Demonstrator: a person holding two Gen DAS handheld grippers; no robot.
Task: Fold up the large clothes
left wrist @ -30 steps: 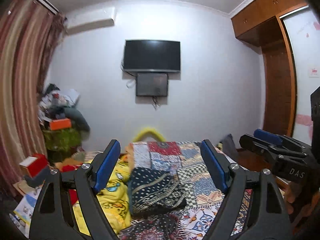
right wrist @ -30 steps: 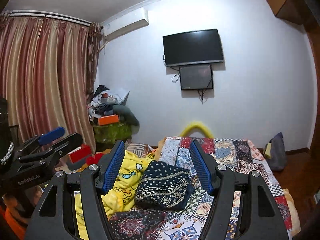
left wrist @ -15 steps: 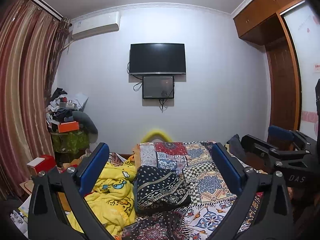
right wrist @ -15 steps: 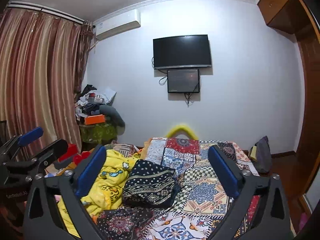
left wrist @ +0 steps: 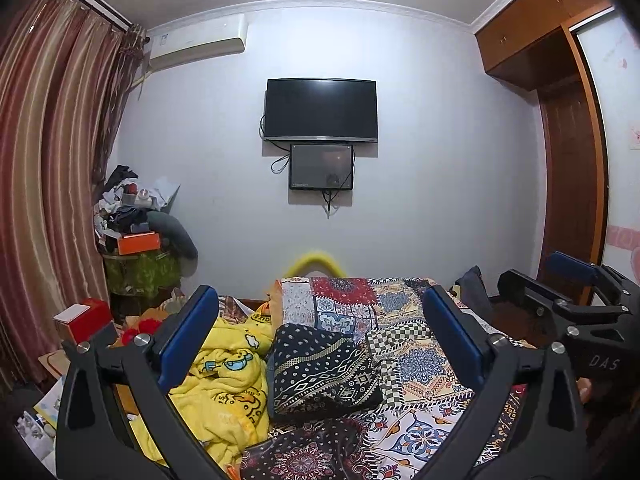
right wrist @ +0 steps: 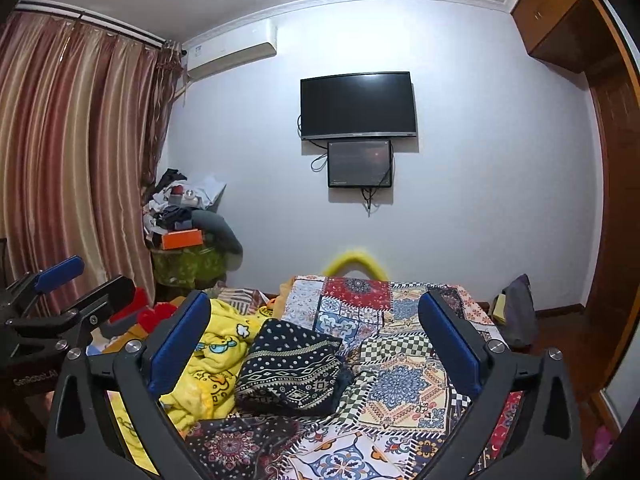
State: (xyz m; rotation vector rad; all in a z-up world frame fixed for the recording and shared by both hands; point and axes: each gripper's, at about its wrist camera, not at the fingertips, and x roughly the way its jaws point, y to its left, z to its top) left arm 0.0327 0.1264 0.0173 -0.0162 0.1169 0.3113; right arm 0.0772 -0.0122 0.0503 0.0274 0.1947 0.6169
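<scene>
Above the bed's [left wrist: 420, 364] near edge, my left gripper [left wrist: 320, 336] gapes empty, since the dark patterned cloth [left wrist: 320, 368] already sits folded mid-bed. From the right view, my right gripper [right wrist: 312, 340] stands equally released.

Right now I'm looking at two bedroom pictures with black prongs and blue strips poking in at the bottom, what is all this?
Those prongs are hand-held grabbing tools, one in each of a person's hands, each with a small camera looking forward along its two fingers. One picture is from the left gripper, the other from the right gripper. Both have their fingers spread wide and hold nothing. Ahead is a bed with a patchwork cover. On it lies a folded dark patterned cloth, and beside it a crumpled yellow cartoon blanket. In each picture the other tool shows at the edge.
</scene>
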